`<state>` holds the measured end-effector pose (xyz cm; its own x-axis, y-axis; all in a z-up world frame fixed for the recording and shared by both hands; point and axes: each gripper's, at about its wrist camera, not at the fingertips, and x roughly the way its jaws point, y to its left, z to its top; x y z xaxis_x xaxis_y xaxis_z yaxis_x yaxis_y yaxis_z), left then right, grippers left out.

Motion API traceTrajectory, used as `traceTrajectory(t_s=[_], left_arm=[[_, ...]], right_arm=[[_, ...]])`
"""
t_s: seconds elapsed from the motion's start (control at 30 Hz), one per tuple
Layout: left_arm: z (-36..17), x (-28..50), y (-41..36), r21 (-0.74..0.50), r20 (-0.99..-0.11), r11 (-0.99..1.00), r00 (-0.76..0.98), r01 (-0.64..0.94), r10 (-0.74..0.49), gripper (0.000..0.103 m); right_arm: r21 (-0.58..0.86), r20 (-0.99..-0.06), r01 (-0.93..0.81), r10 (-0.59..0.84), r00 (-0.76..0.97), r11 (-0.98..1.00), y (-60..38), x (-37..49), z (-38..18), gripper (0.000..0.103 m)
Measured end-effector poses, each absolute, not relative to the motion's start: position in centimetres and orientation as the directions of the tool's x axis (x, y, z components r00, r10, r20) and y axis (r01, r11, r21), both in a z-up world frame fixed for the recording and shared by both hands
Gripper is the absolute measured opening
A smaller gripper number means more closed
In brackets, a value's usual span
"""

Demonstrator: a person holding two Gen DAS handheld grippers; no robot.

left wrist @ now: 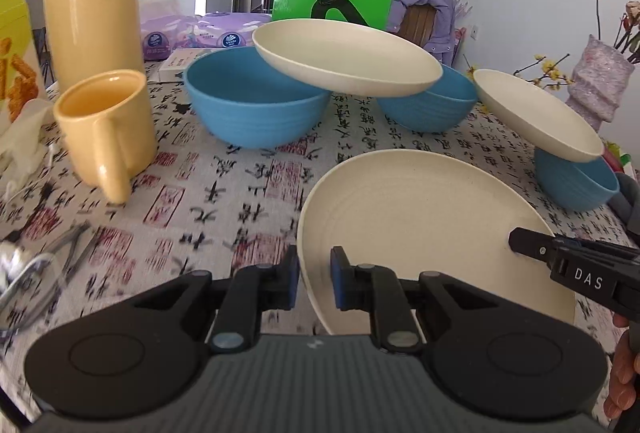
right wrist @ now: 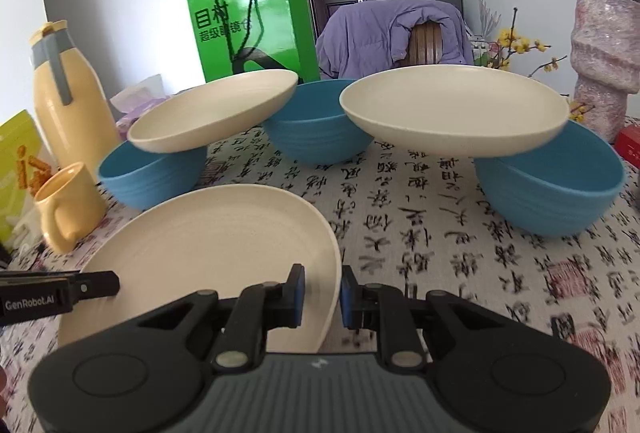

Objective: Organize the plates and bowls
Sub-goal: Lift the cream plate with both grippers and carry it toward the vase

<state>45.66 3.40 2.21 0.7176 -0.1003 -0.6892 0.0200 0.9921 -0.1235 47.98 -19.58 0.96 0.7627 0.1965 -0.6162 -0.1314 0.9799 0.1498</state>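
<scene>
Both claws bracket the near cream plate (left wrist: 420, 233) low in frame: left claw (left wrist: 315, 279) and right claw (right wrist: 322, 295) each part-spread astride its rim, grip unclear. Uneven lifting could tilt it off. Right view alone shows the vase (right wrist: 604, 65) whole, beside the balanced plates.

Left tongs (left wrist: 315, 279) and right tongs (right wrist: 322, 297) (both) parted.
</scene>
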Motion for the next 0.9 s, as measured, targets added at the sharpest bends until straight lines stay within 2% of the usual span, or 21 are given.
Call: traceTrajectory(t_s=[0.57,0.9], left_arm=[[2.3,28.8,4.2,-0.137,-0.639,0.990,0.766,-0.024,-0.069,0.016],[1.4,24.4,2.2,-0.164,-0.653,0.986,0.751,-0.014,-0.098,0.016]], right_arm=[[0.089,-0.579,-0.205,0.218,0.786,0.975,-18.3,31.1,2.1,0.018],[0.089,-0.579,-0.171,0.190,0.793,0.981,-19.5,25.3,1.0,0.018]])
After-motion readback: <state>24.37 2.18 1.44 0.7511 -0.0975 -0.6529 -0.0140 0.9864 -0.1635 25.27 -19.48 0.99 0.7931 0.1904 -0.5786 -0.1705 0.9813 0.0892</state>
